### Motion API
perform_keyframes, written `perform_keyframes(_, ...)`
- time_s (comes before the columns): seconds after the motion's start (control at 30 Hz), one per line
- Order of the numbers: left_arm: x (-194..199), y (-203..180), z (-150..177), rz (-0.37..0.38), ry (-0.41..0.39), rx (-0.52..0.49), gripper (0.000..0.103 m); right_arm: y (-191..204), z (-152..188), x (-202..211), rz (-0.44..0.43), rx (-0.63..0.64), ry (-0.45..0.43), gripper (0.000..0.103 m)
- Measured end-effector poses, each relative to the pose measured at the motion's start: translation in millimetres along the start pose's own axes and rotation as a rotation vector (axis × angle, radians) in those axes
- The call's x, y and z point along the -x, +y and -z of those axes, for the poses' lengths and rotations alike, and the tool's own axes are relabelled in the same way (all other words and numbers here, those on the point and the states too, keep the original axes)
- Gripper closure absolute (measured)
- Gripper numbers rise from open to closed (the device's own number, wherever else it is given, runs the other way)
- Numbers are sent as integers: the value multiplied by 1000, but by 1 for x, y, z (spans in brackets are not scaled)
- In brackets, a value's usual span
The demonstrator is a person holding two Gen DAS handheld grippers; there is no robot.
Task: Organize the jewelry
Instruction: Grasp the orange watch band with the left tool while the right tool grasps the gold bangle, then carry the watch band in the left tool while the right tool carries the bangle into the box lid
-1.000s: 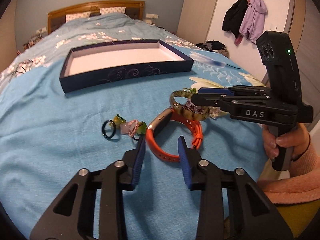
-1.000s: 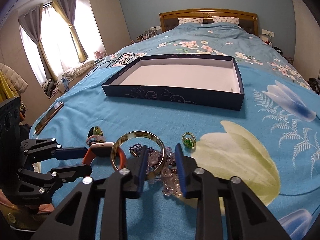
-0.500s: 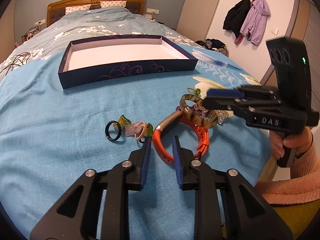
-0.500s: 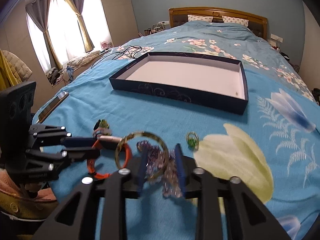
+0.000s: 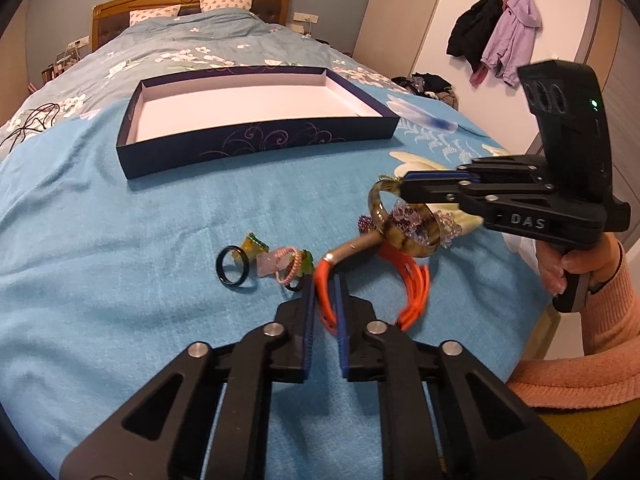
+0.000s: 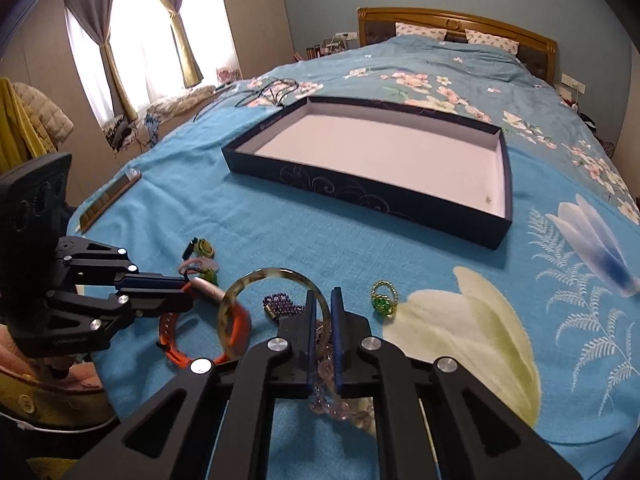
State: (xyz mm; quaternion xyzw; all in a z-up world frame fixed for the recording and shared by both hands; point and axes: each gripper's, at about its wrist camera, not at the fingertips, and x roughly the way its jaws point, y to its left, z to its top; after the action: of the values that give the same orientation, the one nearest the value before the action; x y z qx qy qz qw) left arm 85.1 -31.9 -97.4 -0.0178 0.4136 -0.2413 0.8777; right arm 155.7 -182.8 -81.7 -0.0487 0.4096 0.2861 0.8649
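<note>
— While both tools sit low over the bed (image 5: 120,280), what do my fingers hold?

— My left gripper (image 5: 323,294) has its fingers pinched on the orange watch band (image 5: 412,280); my right gripper (image 6: 322,312) has its fingers clamped on the mottled bangle (image 6: 240,292), lifted upright.

— And the rest?

— Purple beads (image 6: 280,304) lie just ahead of my right fingers, the green ring (image 6: 383,300) right of them. The black ring (image 5: 233,266) lies left of my left fingers. The navy tray (image 5: 256,144) sits well beyond both.

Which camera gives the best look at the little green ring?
The right wrist view: the green ring lies in plain sight on the bedspread, right of the right gripper. In the left wrist view that gripper's fingers hide it almost entirely.
</note>
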Motion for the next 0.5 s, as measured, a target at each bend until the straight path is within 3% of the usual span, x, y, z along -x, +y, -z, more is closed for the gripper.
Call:
perform_keyframes(0.17,7,4,-2,15,-9,5,96,-5,-5,15,-1,-32,-55,103)
perform_keyframes(0.33,7,6,-1,26,9,-5,95,-5,-8,14,-8,-29,-54,103)
perform_keyframes(0.43,7,8,1,39,15,-9,92,-4,-8,3,10,-7,-7,96)
perform_keyframes(0.5,7,6,1,38,16,-21,87,-5,-7,-4,17,4,20,85)
